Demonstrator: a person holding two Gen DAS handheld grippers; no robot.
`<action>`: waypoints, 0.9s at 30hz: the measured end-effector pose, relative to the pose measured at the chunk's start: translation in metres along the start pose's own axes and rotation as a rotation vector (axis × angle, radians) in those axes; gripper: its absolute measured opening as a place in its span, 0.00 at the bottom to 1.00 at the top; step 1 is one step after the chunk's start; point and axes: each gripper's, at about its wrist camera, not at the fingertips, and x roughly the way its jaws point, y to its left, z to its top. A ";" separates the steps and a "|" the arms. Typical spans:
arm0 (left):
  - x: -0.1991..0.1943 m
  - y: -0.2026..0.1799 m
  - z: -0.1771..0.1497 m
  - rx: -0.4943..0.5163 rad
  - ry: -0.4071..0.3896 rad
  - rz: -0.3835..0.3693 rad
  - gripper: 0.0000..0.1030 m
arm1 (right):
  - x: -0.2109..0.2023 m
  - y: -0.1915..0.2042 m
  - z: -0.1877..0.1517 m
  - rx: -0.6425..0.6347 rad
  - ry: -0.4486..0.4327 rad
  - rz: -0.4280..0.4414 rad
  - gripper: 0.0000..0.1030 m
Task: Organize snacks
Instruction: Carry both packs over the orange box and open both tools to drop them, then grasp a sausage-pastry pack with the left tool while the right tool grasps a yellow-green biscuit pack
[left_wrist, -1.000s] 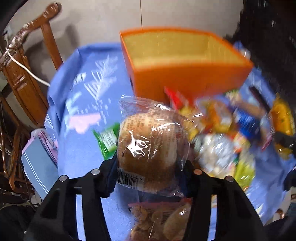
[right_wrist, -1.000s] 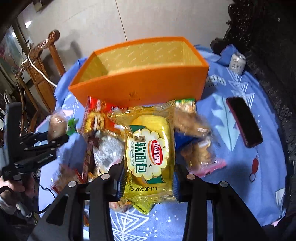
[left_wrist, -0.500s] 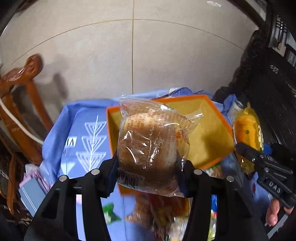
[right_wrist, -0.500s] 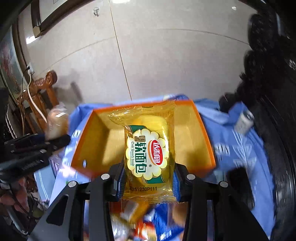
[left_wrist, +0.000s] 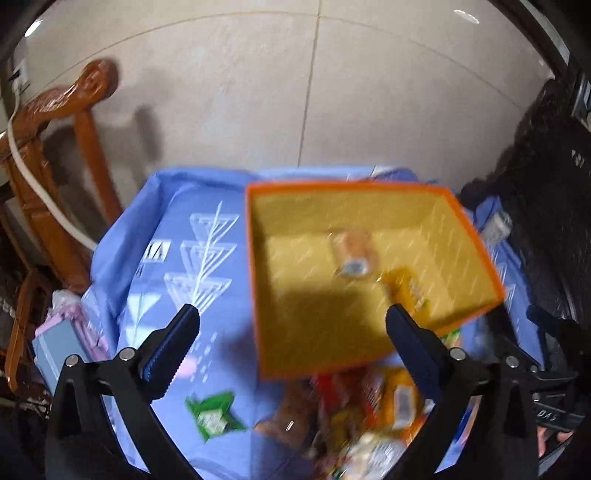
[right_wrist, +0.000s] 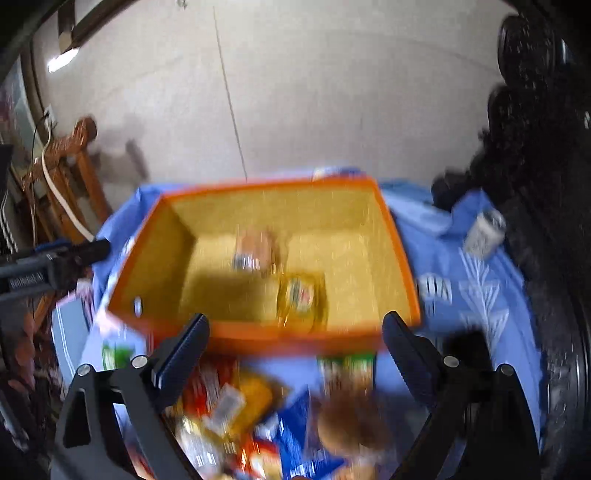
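Both wrapped snacks have left the grippers since the earlier frames: the brown bun in clear wrap (left_wrist: 354, 252) that sat between the left gripper's fingers and the yellow soft-bread packet (right_wrist: 302, 299) that the right gripper carried now lie on the floor of the orange box (left_wrist: 255, 258), the bun toward the middle and the yellow packet nearer the front wall, the two close together. The left gripper (left_wrist: 291, 323) has just been opening its jaws and they now stand wide apart with nothing between them, framing the near corner of the box from above. The right gripper (right_wrist: 295, 332) has likewise just been opening, and its fingers are spread wide and empty over the box's front wall. The box rests on a blue cloth with white line patterns (left_wrist: 177, 236). In front of the box, nearest the cameras, a blurred heap of other snack packets (right_wrist: 258, 417) in red, yellow and blue wrappers lies on the cloth, and a small green packet (left_wrist: 213, 413) lies apart to the left of the heap. A can (right_wrist: 484, 230) is on the cloth to the right of the box, and a carved wooden chair (left_wrist: 55, 155) stands at the left beyond the cloth. Both views are smeared by motion.
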 end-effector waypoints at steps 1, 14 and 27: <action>-0.002 0.006 -0.013 -0.006 0.006 0.001 0.96 | -0.003 -0.001 -0.015 0.003 0.016 0.017 0.92; -0.054 0.054 -0.157 -0.067 0.112 0.051 0.96 | -0.009 0.014 -0.154 0.085 0.207 0.055 0.92; -0.122 0.093 -0.208 -0.129 0.088 0.109 0.96 | 0.044 0.025 -0.195 0.272 0.290 0.064 0.85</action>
